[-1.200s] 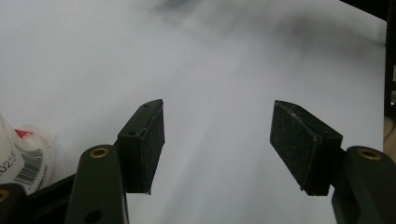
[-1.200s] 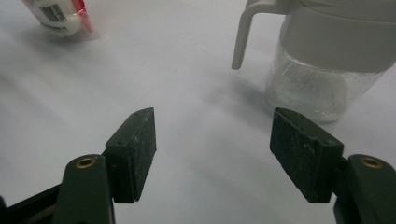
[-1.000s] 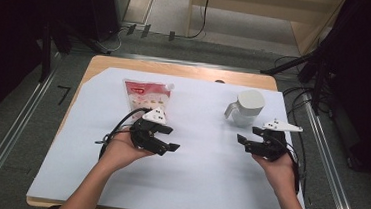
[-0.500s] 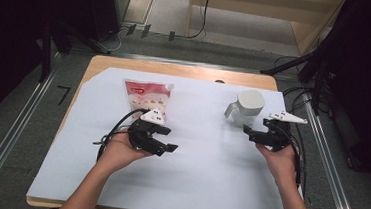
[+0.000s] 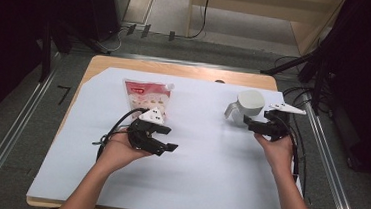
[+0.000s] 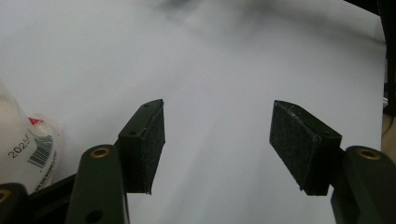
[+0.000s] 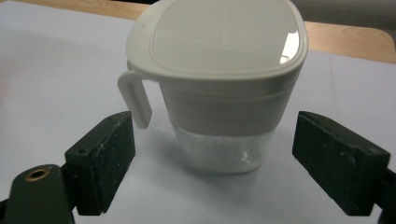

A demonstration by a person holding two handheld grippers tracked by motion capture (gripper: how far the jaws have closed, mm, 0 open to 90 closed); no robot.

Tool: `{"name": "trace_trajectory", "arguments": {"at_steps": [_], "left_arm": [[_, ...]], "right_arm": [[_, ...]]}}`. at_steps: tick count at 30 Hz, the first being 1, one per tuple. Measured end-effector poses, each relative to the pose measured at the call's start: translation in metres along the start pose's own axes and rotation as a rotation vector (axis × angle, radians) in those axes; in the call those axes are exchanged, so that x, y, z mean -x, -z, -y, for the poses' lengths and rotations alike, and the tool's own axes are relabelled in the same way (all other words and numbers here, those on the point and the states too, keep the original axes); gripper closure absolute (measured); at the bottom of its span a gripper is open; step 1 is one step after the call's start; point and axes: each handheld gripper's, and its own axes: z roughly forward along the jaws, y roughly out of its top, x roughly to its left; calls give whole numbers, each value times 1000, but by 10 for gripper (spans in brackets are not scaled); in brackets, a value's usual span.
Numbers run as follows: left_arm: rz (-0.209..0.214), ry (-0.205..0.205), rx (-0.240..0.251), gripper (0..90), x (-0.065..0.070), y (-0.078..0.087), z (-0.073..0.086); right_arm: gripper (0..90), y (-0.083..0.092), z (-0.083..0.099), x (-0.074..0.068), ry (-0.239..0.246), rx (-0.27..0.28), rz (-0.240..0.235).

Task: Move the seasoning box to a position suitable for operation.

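In the high view, the bench (image 5: 191,195) carries a white sheet, and a lidded white jug (image 5: 247,105) stands upright near its far right corner, with its handle turned toward the middle of the bench. The right claw (image 5: 250,122) is held just at the near side of the jug, jaws pointing at it; whether they touch it cannot be told from here. A red and white pouch (image 5: 146,96) lies flat toward the far left part of the sheet. The left claw (image 5: 164,139) hovers near the pouch's near edge, over bare sheet, pointing toward the bench's right edge. In the left gripper view, the left claw (image 6: 217,140) stands wide with nothing between its 2 pads, bare white sheet beyond, and a corner of the pouch (image 6: 32,144) with a barcode at the lower left. In the right gripper view, the right claw (image 7: 212,161) has just been opening and stands wide, 1 pad on each side of the jug (image 7: 219,88), neither pad pressing on it; the jug's lower part is clear, its lid closed.
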Motion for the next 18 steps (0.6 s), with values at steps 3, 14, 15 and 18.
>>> {"name": "trace_trajectory", "arguments": {"at_steps": [3, 14, 15, 18], "left_arm": [[-9, 0, -3, 367, 0, 0, 0], [-4, -3, -9, 365, 0, -2, 0], [-2, 0, -7, 365, 0, -2, 0], [-7, -3, -7, 365, 1, -3, 0]], "right_arm": [[133, -7, -6, -2, -12, 13, 12], [96, -30, -5, -3, -8, -1, 57], [94, -32, -5, -3, -5, -1, 59], [90, -39, -4, -4, -13, 17, 73]]}}
